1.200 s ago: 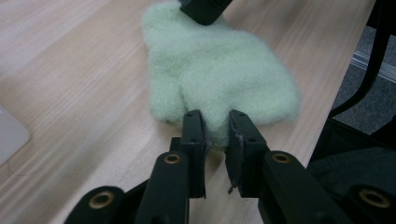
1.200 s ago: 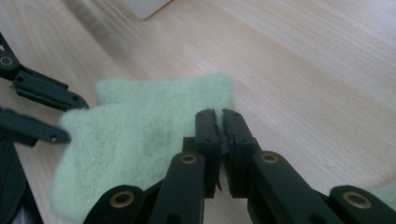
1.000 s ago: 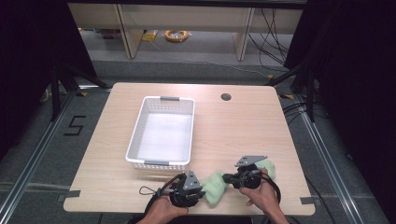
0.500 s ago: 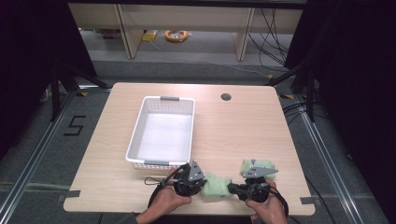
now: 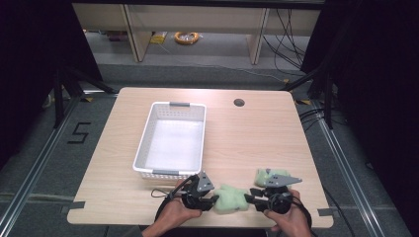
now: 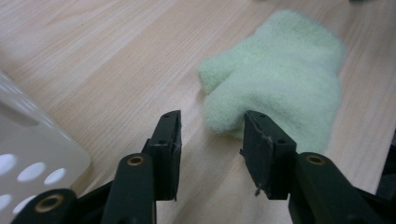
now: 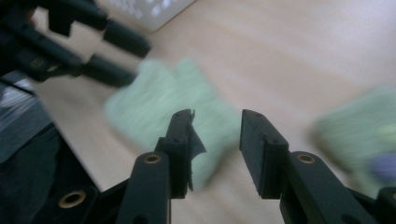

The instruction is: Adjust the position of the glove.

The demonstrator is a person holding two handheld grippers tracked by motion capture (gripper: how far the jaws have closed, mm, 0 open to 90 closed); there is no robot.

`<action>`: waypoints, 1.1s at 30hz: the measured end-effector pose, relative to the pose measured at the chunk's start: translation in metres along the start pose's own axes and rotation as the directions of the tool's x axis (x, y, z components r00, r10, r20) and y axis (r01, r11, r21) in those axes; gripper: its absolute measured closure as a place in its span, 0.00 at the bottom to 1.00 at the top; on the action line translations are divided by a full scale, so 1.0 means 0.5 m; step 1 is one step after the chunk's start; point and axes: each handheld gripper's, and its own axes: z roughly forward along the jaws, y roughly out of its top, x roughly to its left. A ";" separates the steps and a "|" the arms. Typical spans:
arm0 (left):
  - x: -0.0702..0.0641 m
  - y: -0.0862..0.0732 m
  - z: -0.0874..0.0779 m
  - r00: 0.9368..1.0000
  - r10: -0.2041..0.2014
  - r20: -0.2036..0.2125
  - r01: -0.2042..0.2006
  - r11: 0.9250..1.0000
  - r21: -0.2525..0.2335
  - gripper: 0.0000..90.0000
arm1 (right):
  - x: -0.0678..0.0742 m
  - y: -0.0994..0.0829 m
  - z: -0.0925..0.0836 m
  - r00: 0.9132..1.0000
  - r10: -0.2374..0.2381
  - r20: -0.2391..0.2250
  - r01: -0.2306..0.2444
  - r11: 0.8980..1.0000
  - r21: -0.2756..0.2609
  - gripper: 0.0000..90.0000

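White basket (image 5: pixel 170 140) sits left of centre on the desk (image 5: pixel 257 133). Left gripper (image 5: pixel 213 201), jaws apart and holding nothing, sits at the left edge of a green mitten (image 5: pixel 231 199) lying flat near the front edge. Right gripper (image 5: pixel 248 200), jaws also apart and empty, is at the mitten's right side; second green item (image 5: pixel 269 175) just behind it.

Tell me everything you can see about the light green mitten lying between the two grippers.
The mitten is pale green and fuzzy, like fleece, with a short thumb stub sticking out from one side. It lies flat on the wooden table near the front edge, just in front of the white basket. The left gripper and right gripper sit at opposite ends, jaws open; the left's right jaw is at its edge, though contact is unclear.
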 end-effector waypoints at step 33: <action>-0.025 -0.054 -0.076 0.992 -0.111 0.054 0.112 0.994 -0.014 0.40 | -0.181 0.019 0.025 0.983 -0.032 0.181 0.003 0.986 0.164 0.89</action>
